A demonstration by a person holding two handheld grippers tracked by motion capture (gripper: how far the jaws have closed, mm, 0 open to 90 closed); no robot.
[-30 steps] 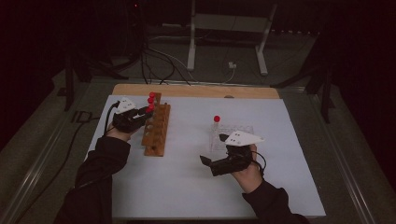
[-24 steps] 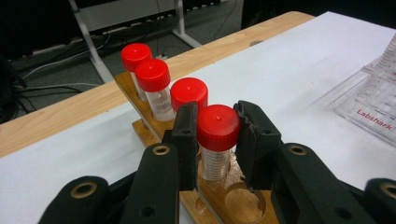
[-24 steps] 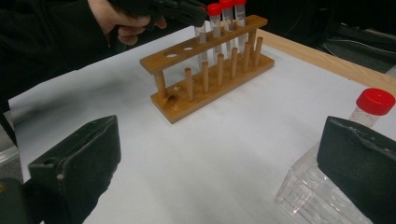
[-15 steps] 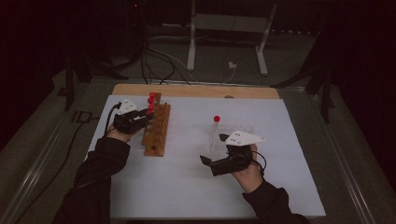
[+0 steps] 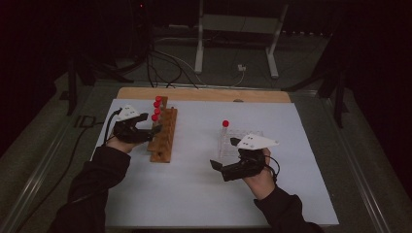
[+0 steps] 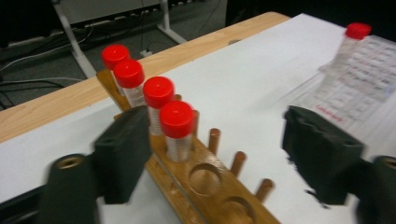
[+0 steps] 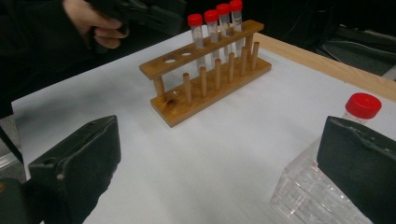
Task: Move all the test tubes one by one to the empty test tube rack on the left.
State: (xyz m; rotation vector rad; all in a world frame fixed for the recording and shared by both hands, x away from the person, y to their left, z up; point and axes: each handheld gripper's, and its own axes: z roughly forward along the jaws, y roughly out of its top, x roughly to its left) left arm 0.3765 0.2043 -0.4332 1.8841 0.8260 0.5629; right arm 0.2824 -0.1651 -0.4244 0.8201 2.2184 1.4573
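A wooden tube rack (image 5: 163,138) stands at the left of the white sheet, and its far holes hold several red-capped tubes (image 5: 155,110). My left gripper (image 5: 148,131) is open beside the rack. In the left gripper view the nearest tube (image 6: 176,128) stands between the wide jaws, close to the left pad (image 6: 122,156) and not gripped. My right gripper (image 5: 219,167) is open and empty, low over the sheet. Just behind it is a clear plastic rack (image 5: 240,138) holding one red-capped tube (image 5: 225,125). That tube (image 7: 362,108) sits right by my right pad (image 7: 359,175).
The two nearest holes of the wooden rack (image 7: 177,58) are empty. A wooden board edge (image 5: 204,93) runs along the back of the sheet. Cables and a metal stand (image 5: 233,29) lie on the floor beyond. Bare white sheet (image 5: 189,194) spreads between the hands.
The left gripper has eased back very slightly from the rack toward the person. The right gripper and both racks have stayed put.
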